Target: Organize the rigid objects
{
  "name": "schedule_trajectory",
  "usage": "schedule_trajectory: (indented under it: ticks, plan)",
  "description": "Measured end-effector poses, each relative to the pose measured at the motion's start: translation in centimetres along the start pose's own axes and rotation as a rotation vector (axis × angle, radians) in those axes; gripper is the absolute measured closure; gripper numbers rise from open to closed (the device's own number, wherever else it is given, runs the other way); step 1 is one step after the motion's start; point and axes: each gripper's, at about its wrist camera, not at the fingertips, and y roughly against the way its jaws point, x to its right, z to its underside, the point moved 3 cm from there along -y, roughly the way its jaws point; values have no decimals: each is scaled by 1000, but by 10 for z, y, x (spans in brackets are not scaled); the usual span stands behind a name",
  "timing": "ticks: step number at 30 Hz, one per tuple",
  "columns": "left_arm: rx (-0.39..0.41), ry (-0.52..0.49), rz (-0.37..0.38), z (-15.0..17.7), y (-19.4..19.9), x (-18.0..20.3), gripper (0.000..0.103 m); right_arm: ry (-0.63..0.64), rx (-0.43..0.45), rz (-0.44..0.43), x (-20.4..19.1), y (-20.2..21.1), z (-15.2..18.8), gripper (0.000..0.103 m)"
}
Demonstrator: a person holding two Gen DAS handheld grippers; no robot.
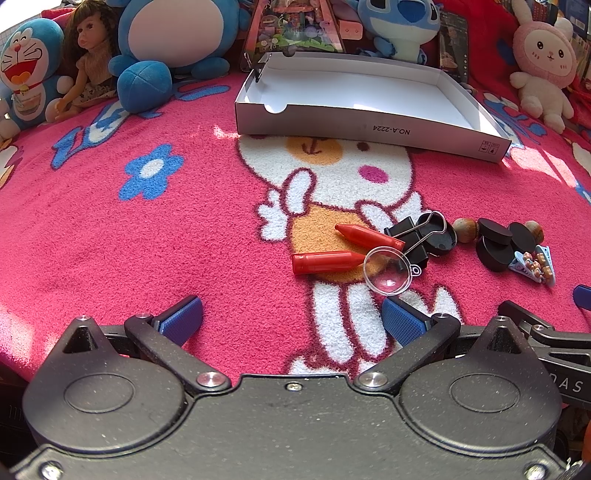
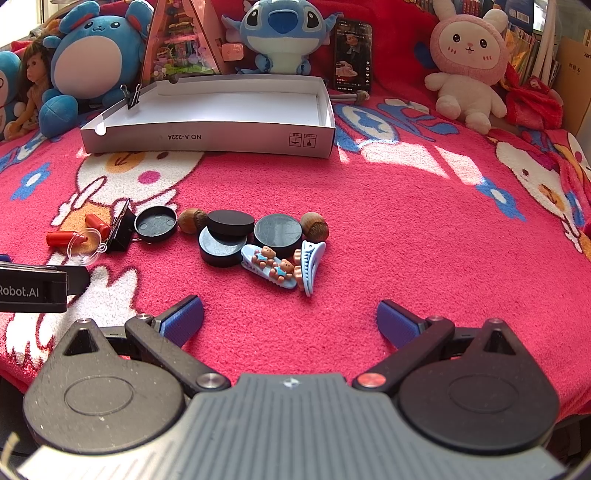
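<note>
Small rigid objects lie in a cluster on the pink blanket. Two red crayon-shaped pieces [image 1: 323, 262], a clear plastic dome [image 1: 388, 270] and a black binder clip [image 1: 410, 236] lie ahead of my left gripper [image 1: 291, 319], which is open and empty. Black round discs [image 2: 231, 236], two acorns [image 2: 192, 220], a black lid [image 2: 155, 223] and blue bear hair clips [image 2: 280, 267] lie ahead of my right gripper [image 2: 290, 321], also open and empty. A white shallow box [image 1: 369, 129] stands farther back; it also shows in the right wrist view [image 2: 207, 138], with a binder clip [image 2: 132, 96] on its left wall.
Plush toys line the back: a Doraemon [image 1: 26, 70], a doll [image 1: 90, 55], a blue round plush [image 2: 96, 51], a Stitch [image 2: 284, 33] and a pink rabbit [image 2: 467, 62]. A phone [image 2: 352, 55] stands behind the box. The left gripper's body [image 2: 33, 288] shows at the right view's left edge.
</note>
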Motion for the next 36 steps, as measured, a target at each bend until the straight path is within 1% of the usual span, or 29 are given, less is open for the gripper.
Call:
schedule_trajectory:
  ticks: [4,6,11,16,22,29,32,33,36]
  plan:
    - [7,-2,6,0,-1,-5,0,-7,22,-5,4,-5,1,0]
    - [12,-6,9,0,3,-4,0,-10,41,-6,3,1,7,0]
    - [13,-10,15,2,3,-3,0,-4,72,-10,5,1,7,0]
    - [29,-14,17,2,2,-3,0,-7,72,-10,5,1,8,0]
    - [79,-25,25,9,5,-4,0,-17,100,-4,5,1,10,0]
    - [162,-46,45,17,7,-6,0,-5,94,-16,6,2,7,0]
    - [162,-43,46,18,7,-7,0,-14,122,-29,7,4,8,0]
    - [159,-38,51,17,8,-7,1,-13,127,-31,7,5,8,0]
    - [173,-22,68,16,14,-9,13,-5,159,-32,5,9,9,9]
